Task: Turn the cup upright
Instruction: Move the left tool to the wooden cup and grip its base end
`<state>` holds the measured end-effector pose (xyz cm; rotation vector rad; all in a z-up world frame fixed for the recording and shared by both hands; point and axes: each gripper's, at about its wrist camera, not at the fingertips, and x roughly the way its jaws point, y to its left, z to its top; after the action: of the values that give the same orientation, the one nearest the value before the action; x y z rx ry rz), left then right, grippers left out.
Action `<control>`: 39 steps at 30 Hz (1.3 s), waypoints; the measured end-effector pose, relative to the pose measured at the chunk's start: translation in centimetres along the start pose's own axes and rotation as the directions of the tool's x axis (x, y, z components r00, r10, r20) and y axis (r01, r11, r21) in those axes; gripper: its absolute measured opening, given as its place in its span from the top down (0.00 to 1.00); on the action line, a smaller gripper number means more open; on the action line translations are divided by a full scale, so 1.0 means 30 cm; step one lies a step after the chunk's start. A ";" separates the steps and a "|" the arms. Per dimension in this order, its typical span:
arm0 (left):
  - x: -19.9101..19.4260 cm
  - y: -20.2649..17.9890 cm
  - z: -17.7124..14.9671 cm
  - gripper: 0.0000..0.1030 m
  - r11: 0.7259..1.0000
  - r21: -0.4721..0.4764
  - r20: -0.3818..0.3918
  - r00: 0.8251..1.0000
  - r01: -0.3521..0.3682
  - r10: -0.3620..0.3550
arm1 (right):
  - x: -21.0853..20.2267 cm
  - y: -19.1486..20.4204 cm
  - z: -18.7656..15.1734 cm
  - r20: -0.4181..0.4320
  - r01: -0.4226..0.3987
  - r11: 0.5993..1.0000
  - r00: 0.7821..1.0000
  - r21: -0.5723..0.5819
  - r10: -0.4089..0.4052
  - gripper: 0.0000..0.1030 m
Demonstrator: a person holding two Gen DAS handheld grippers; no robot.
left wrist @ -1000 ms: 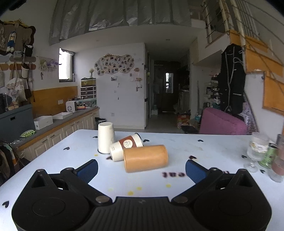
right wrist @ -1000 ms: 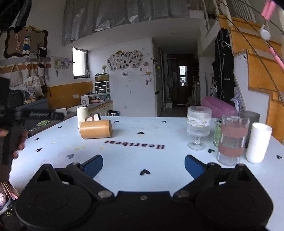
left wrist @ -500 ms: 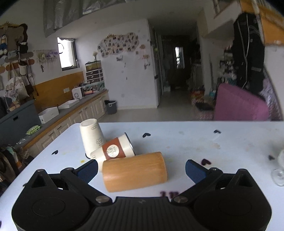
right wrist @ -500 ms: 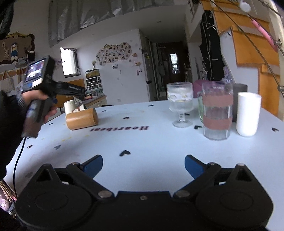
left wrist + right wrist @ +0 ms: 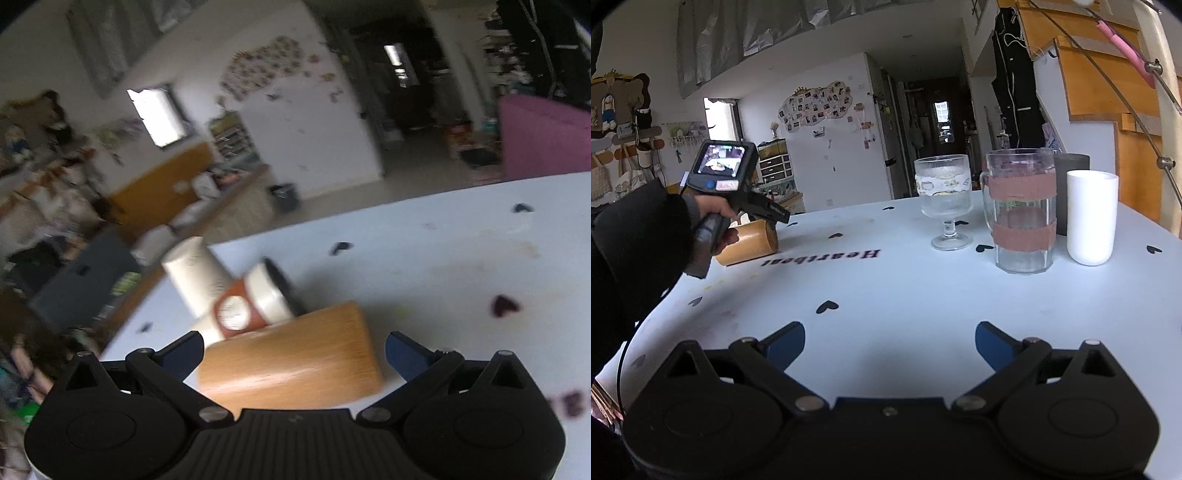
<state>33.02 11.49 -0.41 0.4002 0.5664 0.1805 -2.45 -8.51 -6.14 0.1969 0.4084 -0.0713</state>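
Observation:
A wooden cup (image 5: pixel 291 358) lies on its side on the white table (image 5: pixel 461 266), between the spread fingers of my open left gripper (image 5: pixel 295 354), which is tilted. It also shows in the right wrist view (image 5: pixel 750 243), with the hand-held left gripper (image 5: pixel 775 214) over it. Behind it lie a paper cup with a red sleeve (image 5: pixel 255 306) on its side and a white paper cup (image 5: pixel 195 277) upside down. My right gripper (image 5: pixel 890 341) is open and empty above the table's near part.
At the right of the table stand a stemmed glass (image 5: pixel 943 199), a glass mug with brown bands (image 5: pixel 1021 210), a white tumbler (image 5: pixel 1091 218) and a dark cup (image 5: pixel 1071 173). The table's left edge (image 5: pixel 147 295) runs close beside the cups.
My left gripper has moved forward and tilted; the wooden cup now lies between its fingers. The right gripper has shifted slightly; the glasses look closer.

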 end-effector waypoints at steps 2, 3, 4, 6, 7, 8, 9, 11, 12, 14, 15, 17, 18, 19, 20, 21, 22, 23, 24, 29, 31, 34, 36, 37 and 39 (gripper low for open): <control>-0.008 0.022 -0.020 0.00 1.000 -0.020 0.001 1.000 0.018 -0.018 | -0.002 0.006 0.000 0.000 -0.002 1.000 1.000 -0.005 0.002 0.03; -0.014 0.036 -0.031 0.00 0.999 -0.036 -0.002 1.000 0.027 -0.027 | -0.004 0.009 -0.001 0.001 -0.003 1.000 1.000 -0.008 0.003 0.03; -0.022 0.047 -0.043 0.00 0.998 -0.046 -0.002 1.000 0.031 -0.031 | -0.005 0.012 0.000 0.002 -0.004 1.000 1.000 -0.010 0.004 0.03; -0.043 0.055 -0.067 0.00 0.999 -0.041 0.007 0.999 0.035 -0.034 | -0.010 0.019 0.002 0.006 -0.005 1.000 1.000 -0.015 0.005 0.03; -0.056 0.058 -0.081 0.00 0.999 -0.036 0.012 0.999 0.037 -0.037 | -0.013 0.023 0.001 0.008 -0.005 1.000 1.000 -0.019 0.006 0.03; -0.069 0.068 -0.097 0.00 0.999 -0.033 0.017 0.999 0.040 -0.040 | -0.014 0.025 0.002 0.010 -0.007 1.000 1.000 -0.022 0.007 0.03; -0.084 0.080 -0.119 0.00 0.998 -0.032 0.022 0.999 0.046 -0.045 | -0.015 0.028 0.004 0.012 -0.008 1.000 1.000 -0.025 0.009 0.03; -0.095 0.109 -0.155 0.00 0.998 -0.027 0.030 0.998 0.050 -0.050 | -0.018 0.035 0.004 0.014 -0.012 0.999 1.000 -0.030 0.013 0.03; -0.101 0.124 -0.177 0.00 0.999 -0.018 0.036 0.998 0.048 -0.047 | -0.019 0.037 0.004 0.014 -0.015 0.999 1.000 -0.032 0.015 0.03; -0.112 0.160 -0.214 0.00 0.999 -0.002 0.044 0.998 0.044 -0.044 | -0.018 0.040 0.005 0.014 -0.016 0.999 1.000 -0.035 0.017 0.03; -0.120 0.185 -0.227 0.00 0.999 -0.004 0.043 0.998 0.042 -0.041 | -0.018 0.041 0.005 0.014 -0.017 0.999 1.000 -0.035 0.017 0.03; -0.119 0.231 -0.246 0.00 0.999 -0.014 0.041 0.999 0.028 -0.028 | -0.018 0.044 0.006 0.013 -0.018 0.999 1.000 -0.035 0.019 0.03; -0.117 0.257 -0.268 0.00 1.000 -0.023 0.036 0.999 0.016 -0.015 | -0.018 0.046 0.006 0.012 -0.019 0.999 1.000 -0.036 0.020 0.03; -0.115 0.279 -0.280 0.00 0.999 -0.035 0.031 1.000 0.004 -0.002 | -0.017 0.049 0.007 0.012 -0.020 0.999 1.000 -0.038 0.021 0.03; -0.113 0.304 -0.293 0.00 0.999 -0.054 0.024 1.000 -0.004 0.005 | -0.017 0.055 0.008 0.012 -0.022 0.999 1.000 -0.042 0.023 0.03; -0.117 0.333 -0.304 0.00 0.998 -0.069 0.015 1.000 0.005 -0.004 | -0.017 0.060 0.009 0.011 -0.024 0.999 1.000 -0.046 0.025 0.03; -0.122 0.353 -0.310 0.00 0.996 -0.085 0.003 1.000 0.029 -0.029 | -0.017 0.064 0.010 0.011 -0.026 0.998 1.000 -0.050 0.026 0.03; -0.130 0.374 -0.311 0.00 0.992 -0.105 -0.006 0.998 0.064 -0.065 | -0.017 0.069 0.011 0.011 -0.027 0.998 1.000 -0.054 0.027 0.03; -0.145 0.394 -0.306 0.00 0.984 -0.137 -0.010 0.993 0.115 -0.117 | -0.016 0.074 0.012 0.011 -0.027 0.998 1.000 -0.057 0.028 0.03; -0.185 0.439 -0.229 0.02 0.909 -0.319 0.035 0.962 0.269 -0.273 | -0.015 0.100 0.017 0.007 -0.040 0.996 0.999 -0.076 0.040 0.03; -0.169 0.411 -0.190 0.02 0.889 -0.359 0.035 0.956 0.285 -0.293 | -0.016 0.107 0.019 0.005 -0.044 0.995 0.999 -0.084 0.044 0.03; -0.124 0.347 -0.140 0.08 0.871 -0.393 -0.004 0.947 0.294 -0.321 | -0.015 0.110 0.021 0.005 -0.042 0.995 0.999 -0.088 0.042 0.03; -0.076 0.312 -0.119 0.17 0.861 -0.416 -0.039 0.940 0.294 -0.340 | -0.015 0.106 0.022 0.004 -0.038 0.996 0.999 -0.085 0.039 0.03; -0.051 0.292 -0.113 0.19 0.864 -0.416 -0.060 0.939 0.284 -0.338 | -0.014 0.104 0.022 0.003 -0.037 0.996 0.999 -0.082 0.037 0.03; -0.004 0.275 -0.116 0.27 0.857 -0.435 -0.090 0.934 0.276 -0.346 | -0.015 0.098 0.021 0.002 -0.033 0.996 0.999 -0.079 0.034 0.03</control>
<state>30.53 20.05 0.41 -0.1300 0.7293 0.0166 -2.30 -5.75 -4.88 0.1255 0.4035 -0.0225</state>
